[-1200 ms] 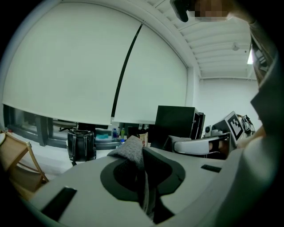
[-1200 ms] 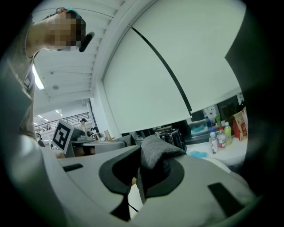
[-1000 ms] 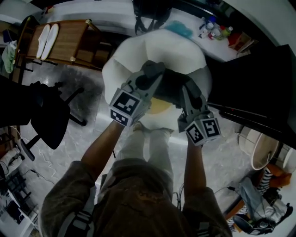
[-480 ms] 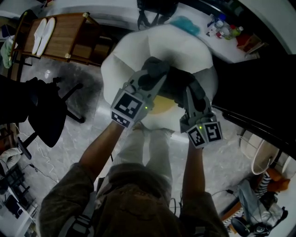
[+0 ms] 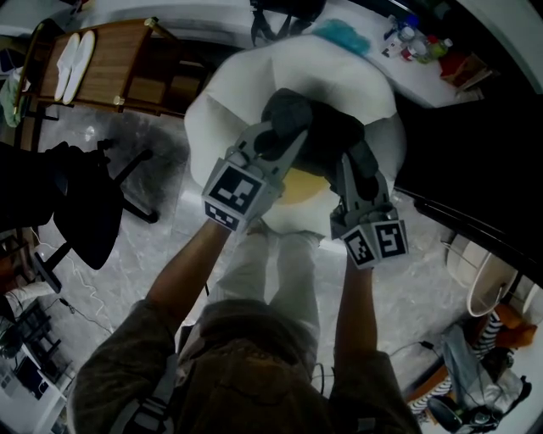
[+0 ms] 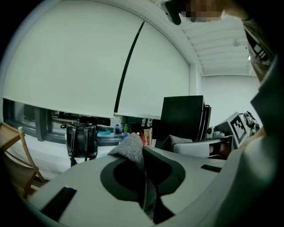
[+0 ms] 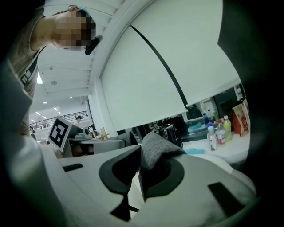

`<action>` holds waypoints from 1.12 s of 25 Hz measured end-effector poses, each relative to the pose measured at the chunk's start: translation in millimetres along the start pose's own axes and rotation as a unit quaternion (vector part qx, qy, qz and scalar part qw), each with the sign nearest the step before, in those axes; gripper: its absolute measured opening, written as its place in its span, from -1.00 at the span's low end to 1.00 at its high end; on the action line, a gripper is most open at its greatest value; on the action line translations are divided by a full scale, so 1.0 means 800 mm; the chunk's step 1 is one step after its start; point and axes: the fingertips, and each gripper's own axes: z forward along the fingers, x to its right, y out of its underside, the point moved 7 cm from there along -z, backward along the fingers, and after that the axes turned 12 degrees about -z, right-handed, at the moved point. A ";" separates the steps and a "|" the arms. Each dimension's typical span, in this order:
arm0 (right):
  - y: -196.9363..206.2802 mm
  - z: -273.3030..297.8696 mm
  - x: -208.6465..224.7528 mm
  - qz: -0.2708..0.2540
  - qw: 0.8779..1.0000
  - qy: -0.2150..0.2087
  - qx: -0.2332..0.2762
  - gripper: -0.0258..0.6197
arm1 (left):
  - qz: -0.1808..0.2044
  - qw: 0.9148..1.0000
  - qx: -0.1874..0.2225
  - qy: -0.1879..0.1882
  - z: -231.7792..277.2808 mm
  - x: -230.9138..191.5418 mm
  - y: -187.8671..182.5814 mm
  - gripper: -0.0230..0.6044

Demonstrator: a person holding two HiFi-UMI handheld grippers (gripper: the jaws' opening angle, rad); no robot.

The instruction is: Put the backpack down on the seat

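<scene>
A dark grey backpack point(image 5: 318, 136) hangs between both grippers over a round white seat point(image 5: 233, 93). In the head view my left gripper point(image 5: 284, 123) grips its left side and my right gripper point(image 5: 356, 161) its right side. A fold of grey backpack fabric point(image 6: 132, 150) sticks up from the shut jaws of the left gripper point(image 6: 143, 170) in the left gripper view. In the right gripper view the right gripper point(image 7: 140, 170) is likewise shut on a bunched fold of backpack fabric point(image 7: 155, 148). Whether the backpack's bottom touches the seat is hidden.
A yellow patch point(image 5: 299, 188) shows on the seat's near side. A wooden rack with white slippers point(image 5: 72, 63) stands at far left, a black office chair point(image 5: 85, 212) nearer. A white counter with bottles point(image 5: 416, 42) and a black bag point(image 5: 280, 13) lie beyond the seat. A dark desk point(image 5: 475, 161) is at right.
Both grippers and the backpack have edged a little farther over the seat. Both grips stay the same.
</scene>
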 end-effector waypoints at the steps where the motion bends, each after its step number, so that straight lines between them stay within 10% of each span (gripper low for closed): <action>1: 0.003 0.001 0.000 0.000 1.000 0.003 -0.001 -0.83 | 0.002 1.000 0.000 0.000 0.001 -0.001 0.003 -0.83; 28: 0.106 0.062 0.048 -0.002 0.999 0.042 -0.001 -0.82 | 0.004 1.000 -0.005 0.008 0.076 -0.049 0.107 -0.83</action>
